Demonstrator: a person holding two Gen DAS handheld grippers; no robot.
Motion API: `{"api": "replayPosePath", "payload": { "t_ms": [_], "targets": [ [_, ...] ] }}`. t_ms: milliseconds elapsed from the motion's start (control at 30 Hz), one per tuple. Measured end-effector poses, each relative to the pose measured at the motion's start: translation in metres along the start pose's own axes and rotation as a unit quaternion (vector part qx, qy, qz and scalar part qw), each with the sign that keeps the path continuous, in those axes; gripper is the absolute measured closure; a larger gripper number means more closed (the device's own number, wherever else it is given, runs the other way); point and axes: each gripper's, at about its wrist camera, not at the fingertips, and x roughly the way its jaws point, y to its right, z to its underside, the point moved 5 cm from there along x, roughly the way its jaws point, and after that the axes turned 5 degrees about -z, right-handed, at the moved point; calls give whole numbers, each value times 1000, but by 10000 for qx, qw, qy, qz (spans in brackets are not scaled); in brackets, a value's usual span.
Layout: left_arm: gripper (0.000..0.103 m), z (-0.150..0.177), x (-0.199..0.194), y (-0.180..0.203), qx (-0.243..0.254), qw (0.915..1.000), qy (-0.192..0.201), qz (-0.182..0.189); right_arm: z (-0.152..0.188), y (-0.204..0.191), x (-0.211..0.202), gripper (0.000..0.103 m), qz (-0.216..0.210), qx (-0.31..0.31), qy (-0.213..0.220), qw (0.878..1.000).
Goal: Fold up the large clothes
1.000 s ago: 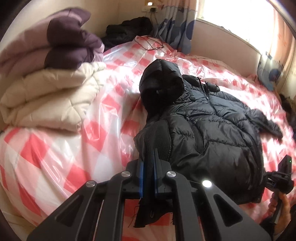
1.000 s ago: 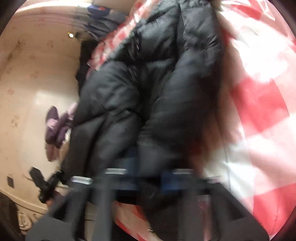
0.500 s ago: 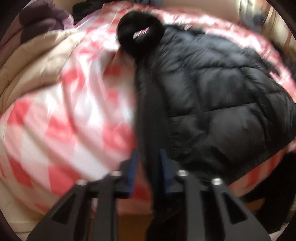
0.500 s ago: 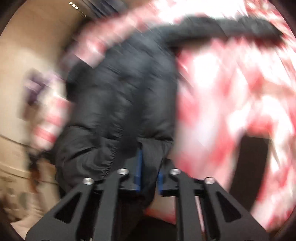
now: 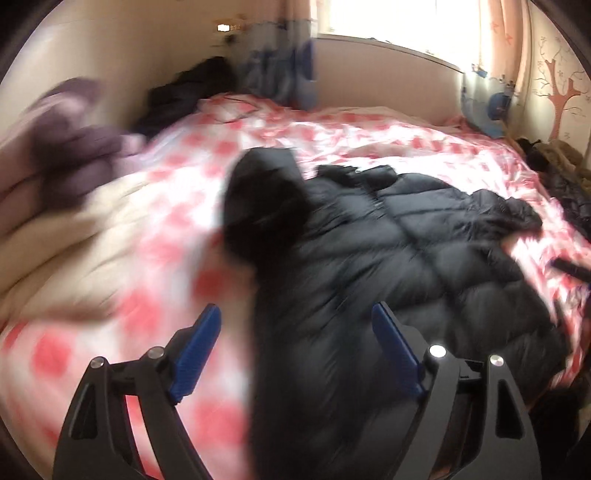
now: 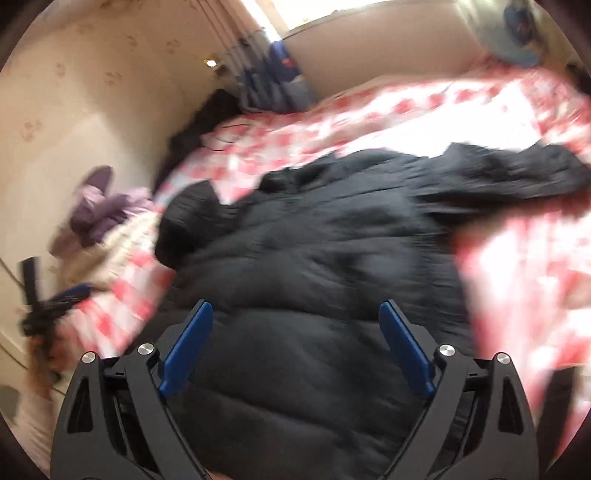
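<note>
Left hand-held gripper (image 5: 295,328) spread wide, empty, above black jacket (image 5: 388,258); right hand-held gripper (image 6: 295,325) likewise.

Bright window (image 5: 399,18), seemingly curtained, beige walls (image 6: 74,110)

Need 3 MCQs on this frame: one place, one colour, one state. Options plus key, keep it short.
1. Where does the jacket lie?
A. on the bed
B. on a chair
C. on the floor

2. What colour are the gripper pads?
A. red
B. blue
C. white

3. How do the left gripper and right gripper stand?
A. both shut on cloth
B. one open, one shut
C. both open

Key: 1 A, the jacket is spread on the pink-checked cover; 2 B, the pads show blue in both views; 3 C, each pair of fingers stands wide apart with nothing pinched.
</note>
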Motion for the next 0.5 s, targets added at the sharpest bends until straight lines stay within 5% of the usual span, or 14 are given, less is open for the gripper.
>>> {"api": "replayPosePath", "payload": {
  "t_ms": [167, 233, 367, 433, 500],
  "targets": [
    [23, -53, 118, 35, -408, 9958, -744, 331, 16, 18, 65, 15, -301, 682, 3, 9972],
    [23, -70, 144, 56, -200, 9966, -712, 359, 28, 34, 77, 15, -242, 1010, -137, 9945],
    [23, -99, 181, 97, 1085, 9920, -382, -524, 29, 51, 80, 15, -320, 1367, -221, 9898],
    [23, -105, 222, 96, 1364, 9829, -738, -998, 31, 56, 81, 15, -301, 1401, -272, 9893],
    [26, -108, 258, 83, 1113, 9804, -1166, -1134, 33, 59, 83, 15, -397, 1539, -337, 9867]
  ]
}}
